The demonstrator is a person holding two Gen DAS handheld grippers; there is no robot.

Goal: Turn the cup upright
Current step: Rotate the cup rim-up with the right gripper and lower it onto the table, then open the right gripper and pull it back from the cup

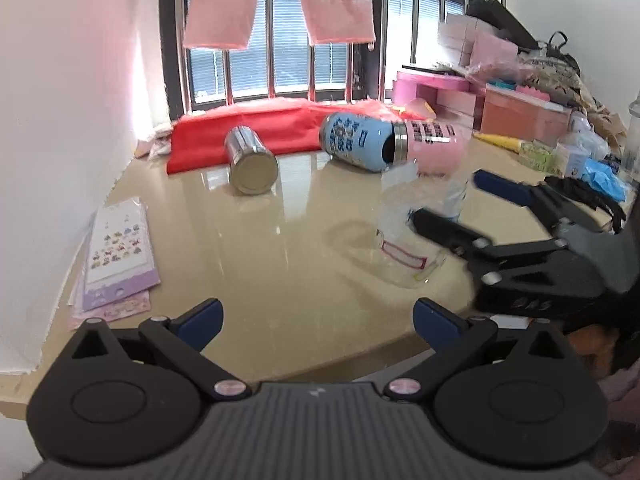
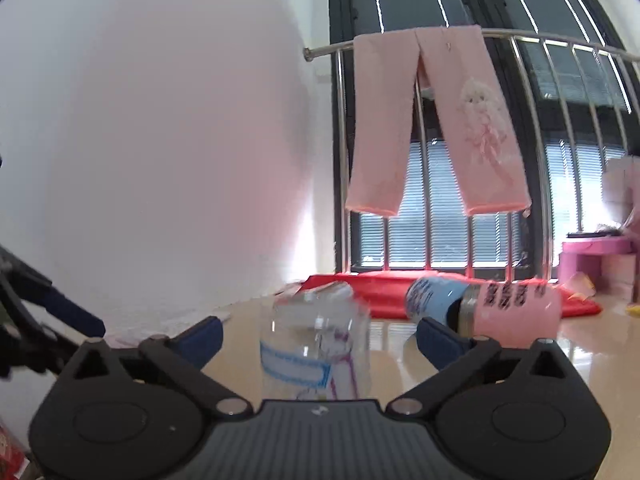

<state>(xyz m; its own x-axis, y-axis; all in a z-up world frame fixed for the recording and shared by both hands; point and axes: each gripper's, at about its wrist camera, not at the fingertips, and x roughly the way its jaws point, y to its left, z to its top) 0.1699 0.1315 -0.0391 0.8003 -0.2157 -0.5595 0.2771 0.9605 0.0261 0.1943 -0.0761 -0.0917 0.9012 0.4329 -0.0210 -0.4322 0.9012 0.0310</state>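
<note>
A clear plastic cup [image 1: 404, 224] with a red-framed and a blue-framed label stands on the beige table [image 1: 280, 248]. In the right wrist view the cup [image 2: 316, 344] sits between my right gripper's fingers, not clamped. My right gripper [image 2: 320, 338] is open around it; it also shows in the left wrist view [image 1: 444, 200] at the cup's right side. My left gripper [image 1: 318, 318] is open and empty near the table's front edge. A steel cup [image 1: 252, 160], a blue cup [image 1: 356, 140] and a pink cup [image 1: 434, 146] lie on their sides farther back.
A red cloth [image 1: 248, 128] lies under the barred window. Sticker sheets [image 1: 116, 256] lie at the left by the white wall. Pink boxes [image 1: 432, 88], bags and blue gloves [image 1: 604, 180] crowd the right side. Pink trousers [image 2: 436, 120] hang on the rail.
</note>
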